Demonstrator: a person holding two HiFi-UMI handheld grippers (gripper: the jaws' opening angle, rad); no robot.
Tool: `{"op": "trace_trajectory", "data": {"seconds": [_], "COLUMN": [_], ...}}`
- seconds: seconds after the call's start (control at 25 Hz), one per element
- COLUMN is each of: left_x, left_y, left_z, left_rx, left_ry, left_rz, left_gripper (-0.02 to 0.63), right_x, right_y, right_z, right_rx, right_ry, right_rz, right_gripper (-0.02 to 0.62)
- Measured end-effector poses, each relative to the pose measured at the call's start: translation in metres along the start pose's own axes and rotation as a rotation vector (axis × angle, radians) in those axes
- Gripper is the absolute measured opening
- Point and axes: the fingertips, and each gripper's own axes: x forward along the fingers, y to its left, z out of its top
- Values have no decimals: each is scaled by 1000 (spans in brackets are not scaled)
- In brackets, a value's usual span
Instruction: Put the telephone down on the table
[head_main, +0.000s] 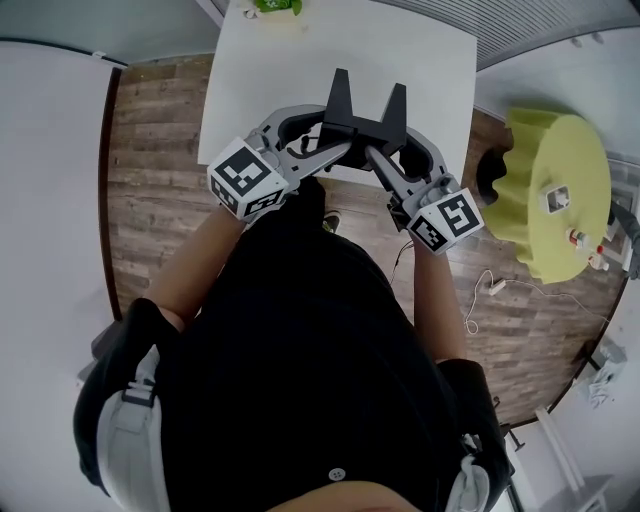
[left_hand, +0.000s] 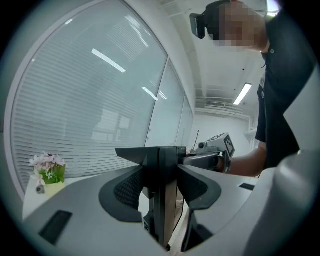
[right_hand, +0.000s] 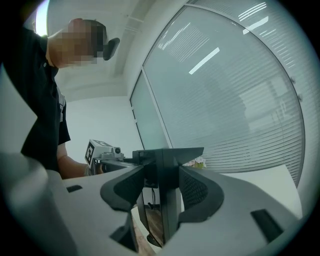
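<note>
Phone (head_main: 366, 112) by the near edge of the table (head_main: 260, 80); we have left gripper (head_main: 335, 148) and right gripper (head_main: 384, 160) each clamped on it

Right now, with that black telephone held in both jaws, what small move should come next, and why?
Probably ease it forward and down onto the table. The left gripper and right gripper each clamp the telephone, which seems to hang by the table's near edge, with wooden floor showing under it.
</note>
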Motion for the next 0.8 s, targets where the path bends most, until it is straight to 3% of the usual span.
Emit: {"op": "trace_trajectory", "data": {"seconds": [0.32, 0.8], "left_x": [25, 69], "left_y": [74, 139], "left_z": [-22, -64], "left_rx": [-91, -259], "left_ry": [46, 107], "left_rz": [-26, -46], "left_gripper": [216, 216], "right_x": [55, 95], "right_y": [-56, -128], "right_z": [-19, -56], "right_rx": [87, 224], "right_ry": [66, 160], "right_rz": [-41, -61], "right_gripper": [229, 229]}}
